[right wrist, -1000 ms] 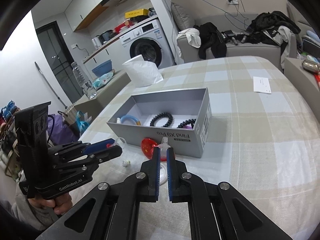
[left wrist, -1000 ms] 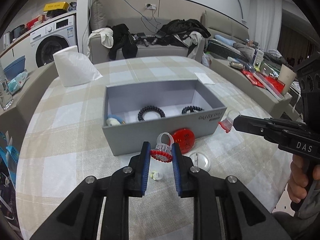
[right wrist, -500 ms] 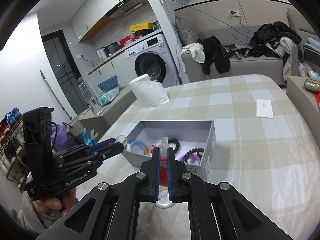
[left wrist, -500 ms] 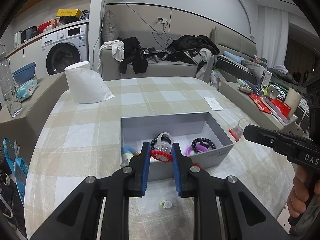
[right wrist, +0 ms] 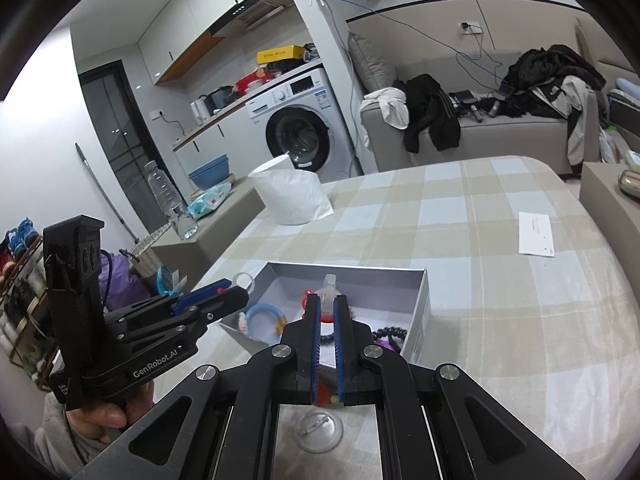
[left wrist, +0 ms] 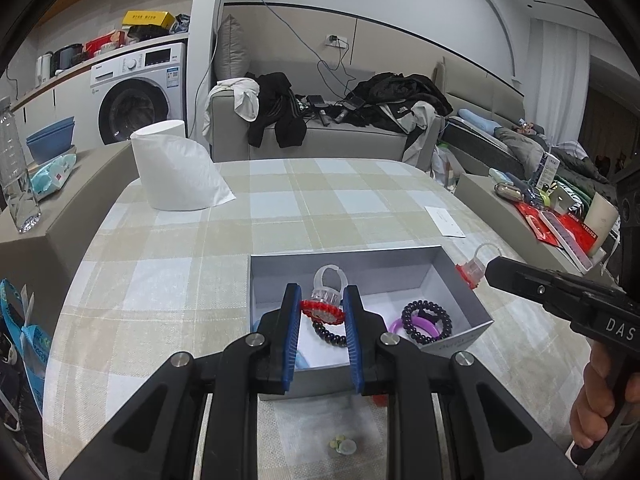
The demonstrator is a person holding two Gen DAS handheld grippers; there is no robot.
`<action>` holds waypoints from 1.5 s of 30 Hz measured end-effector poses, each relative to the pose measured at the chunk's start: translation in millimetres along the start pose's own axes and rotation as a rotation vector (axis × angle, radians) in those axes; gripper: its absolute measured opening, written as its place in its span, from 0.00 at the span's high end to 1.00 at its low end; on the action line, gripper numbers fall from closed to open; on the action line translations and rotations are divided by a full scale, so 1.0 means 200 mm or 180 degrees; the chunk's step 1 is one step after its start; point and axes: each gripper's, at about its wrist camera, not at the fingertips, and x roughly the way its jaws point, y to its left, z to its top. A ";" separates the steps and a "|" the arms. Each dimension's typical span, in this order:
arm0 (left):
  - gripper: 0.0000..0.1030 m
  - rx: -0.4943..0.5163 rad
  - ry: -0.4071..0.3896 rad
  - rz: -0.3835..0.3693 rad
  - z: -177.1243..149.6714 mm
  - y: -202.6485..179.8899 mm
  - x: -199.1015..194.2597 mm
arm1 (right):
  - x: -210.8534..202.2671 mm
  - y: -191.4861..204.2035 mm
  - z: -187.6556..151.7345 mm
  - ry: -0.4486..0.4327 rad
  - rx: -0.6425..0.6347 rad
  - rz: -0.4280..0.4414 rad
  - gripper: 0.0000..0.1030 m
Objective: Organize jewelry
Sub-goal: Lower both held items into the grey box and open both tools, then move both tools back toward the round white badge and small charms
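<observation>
A: Two toy rings held. Left hand-held gripper (left wrist: 322,310) clamps red-rimmed ring (left wrist: 325,300) above grey box (left wrist: 360,258), box interior at 6 o'clock.

B: Right hand-held gripper (right wrist: 326,312)? Narrow, pinching second ring (right wrist: 329,286), also over box.

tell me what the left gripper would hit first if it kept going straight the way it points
Probably the far inner wall of the grey box: the left gripper, shut on the red toy ring, points over the box interior; depth is uncertain.
</observation>
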 end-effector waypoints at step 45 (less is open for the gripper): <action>0.21 0.0091 0.0158 0.0106 0.01 -0.08 0.01 | 0.02 -0.09 -0.05 0.0041 0.0269 -0.0097 0.29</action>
